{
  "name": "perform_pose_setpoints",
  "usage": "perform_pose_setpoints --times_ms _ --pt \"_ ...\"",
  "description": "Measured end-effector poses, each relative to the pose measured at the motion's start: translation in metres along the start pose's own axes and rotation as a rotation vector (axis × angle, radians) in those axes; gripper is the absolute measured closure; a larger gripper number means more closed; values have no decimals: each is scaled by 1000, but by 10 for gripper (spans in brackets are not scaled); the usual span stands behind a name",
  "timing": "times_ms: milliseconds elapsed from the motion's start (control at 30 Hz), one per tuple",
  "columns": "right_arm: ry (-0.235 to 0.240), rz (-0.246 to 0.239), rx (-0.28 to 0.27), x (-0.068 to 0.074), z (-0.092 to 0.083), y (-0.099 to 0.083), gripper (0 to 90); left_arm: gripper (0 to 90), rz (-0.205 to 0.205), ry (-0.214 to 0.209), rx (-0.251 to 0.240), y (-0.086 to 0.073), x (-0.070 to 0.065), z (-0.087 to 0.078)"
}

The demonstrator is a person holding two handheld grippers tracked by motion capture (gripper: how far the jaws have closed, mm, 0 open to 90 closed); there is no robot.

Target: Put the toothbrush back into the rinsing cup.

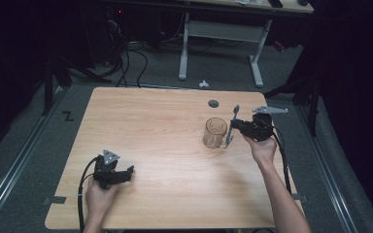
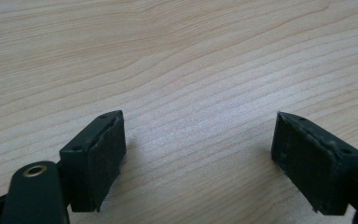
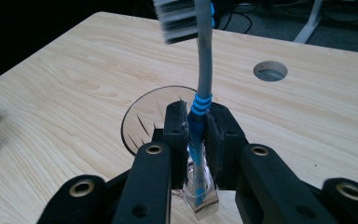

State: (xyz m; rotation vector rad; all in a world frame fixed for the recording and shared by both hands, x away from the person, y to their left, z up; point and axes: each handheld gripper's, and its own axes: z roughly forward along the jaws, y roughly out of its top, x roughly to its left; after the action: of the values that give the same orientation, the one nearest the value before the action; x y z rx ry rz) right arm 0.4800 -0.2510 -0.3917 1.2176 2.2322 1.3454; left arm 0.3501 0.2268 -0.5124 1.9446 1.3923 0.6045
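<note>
Clear glass cup [image 1: 215,132], matt pale wood-grain table [image 1: 165,145], glossy plastic toothbrush [image 3: 200,107]

a light wooden table [image 1: 165,141] with a round cable hole [image 1: 213,103] bears a clear glass cup [image 1: 215,132].

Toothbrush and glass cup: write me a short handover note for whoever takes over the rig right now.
Right claw: shut on the toothbrush, gripping its blue-striped handle, bristle head up, held beside the glass cup.
Left claw: open, nothing between its pads, resting low over the bare table at the near left.
Glass cup: upright on the right half of the table, near the round cable hole; looks empty.
Done: toothbrush picked up.
Left: probably lower the toothbrush into the cup and release; it is not yet inside.
</note>
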Motion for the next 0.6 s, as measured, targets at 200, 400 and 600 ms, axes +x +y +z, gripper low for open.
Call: perform_pose_setpoints --times_ms 200,400,600 --pt "3 13 6 -2 1 -4 792 182 0 0 0 0 0 0" --pt "7 13 17 -1 4 -8 792 182 0 0 0 0 0 0" --pt "9 10 24 0 7 -9 791 182 0 0 0 0 0 0"
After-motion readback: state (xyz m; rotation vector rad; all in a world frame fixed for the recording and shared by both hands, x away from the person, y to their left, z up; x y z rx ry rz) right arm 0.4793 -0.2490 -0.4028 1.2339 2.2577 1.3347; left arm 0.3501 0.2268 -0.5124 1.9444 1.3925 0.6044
